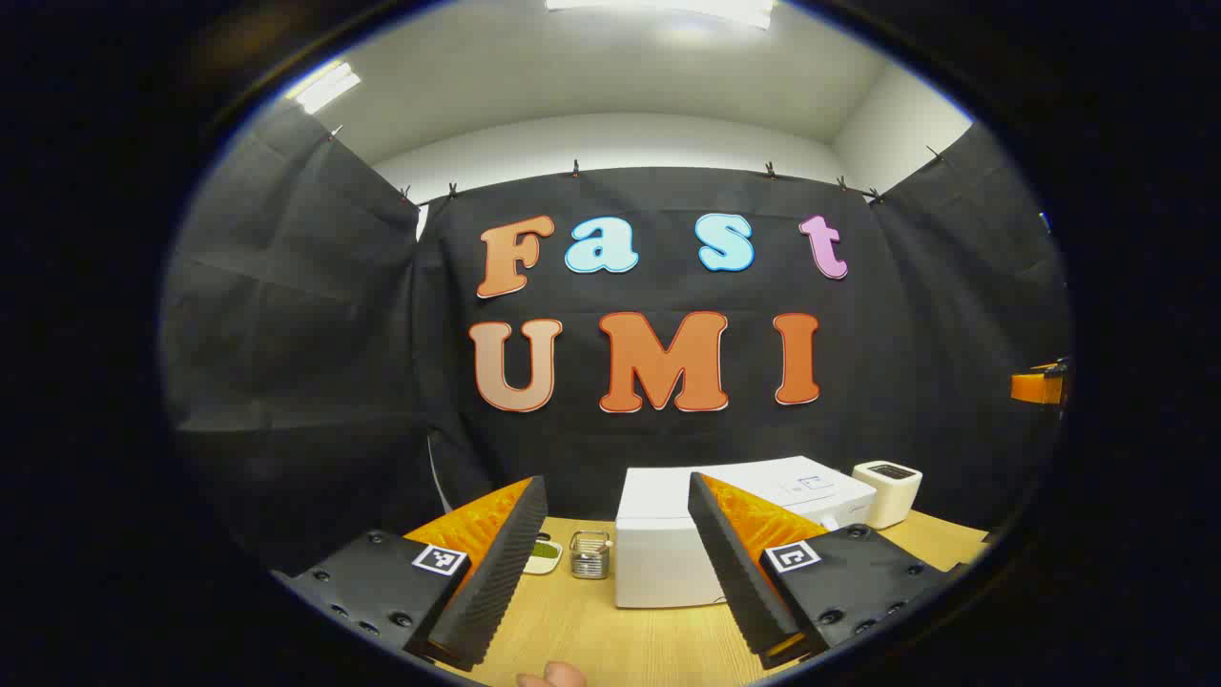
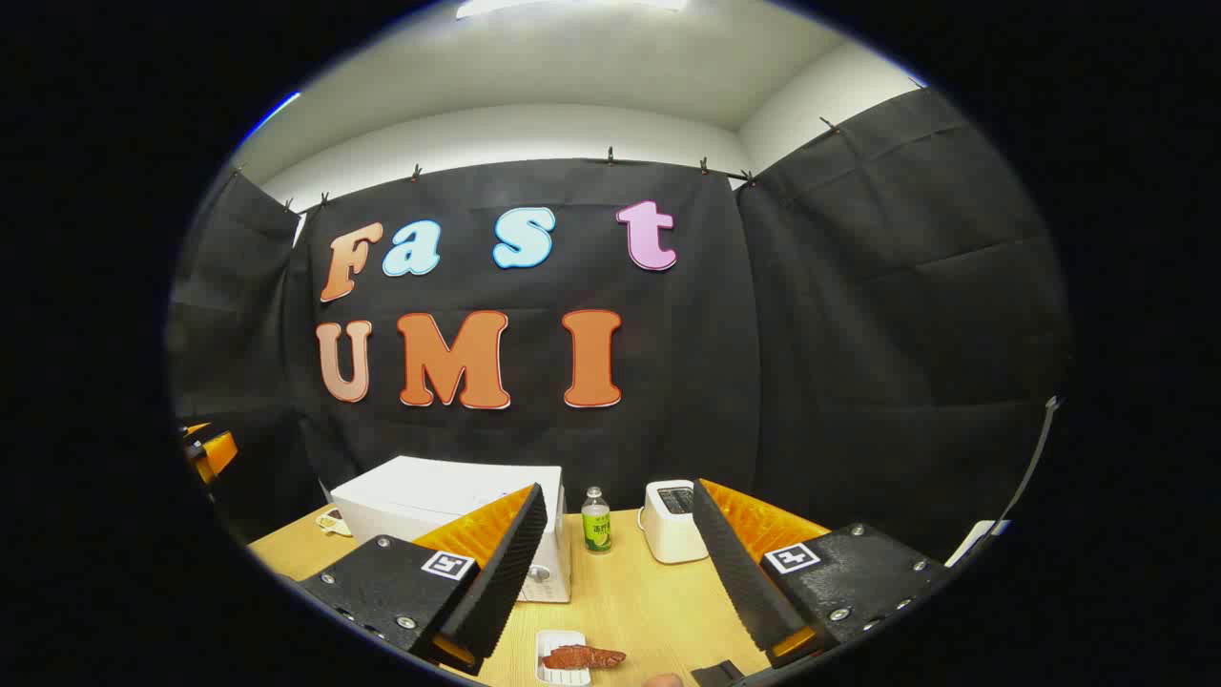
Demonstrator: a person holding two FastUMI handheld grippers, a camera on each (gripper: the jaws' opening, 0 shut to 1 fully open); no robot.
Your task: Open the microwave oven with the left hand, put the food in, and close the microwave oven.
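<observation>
Two views to go through, starting with the left gripper view. Your left gripper (image 1: 618,572) hangs above the wooden table (image 1: 591,630) with its fingers spread wide and nothing between them. Past the tips sits the white microwave (image 1: 668,544), its door shut, standing toward the back of the table near the booth's wall. Just left of the microwave you can see a small metal mesh holder (image 1: 589,555), and left of that a small white dish (image 1: 544,556) with something green in it. A white toaster (image 1: 888,491) stands right of the microwave, apart from it. At the far right edge an orange piece of the other gripper (image 1: 1040,385) peeks in.

In the right gripper view, your right gripper (image 2: 618,572) is likewise wide open and holds nothing. The microwave (image 2: 439,496) lies left of centre, partly behind the left finger. Right of it stand a small bottle (image 2: 596,522) with a green label and then the toaster (image 2: 672,520). The food (image 2: 583,656), a reddish-brown piece, lies on a small white tray (image 2: 561,674) at the near edge of the table (image 2: 649,601), below and between your open fingers.
</observation>
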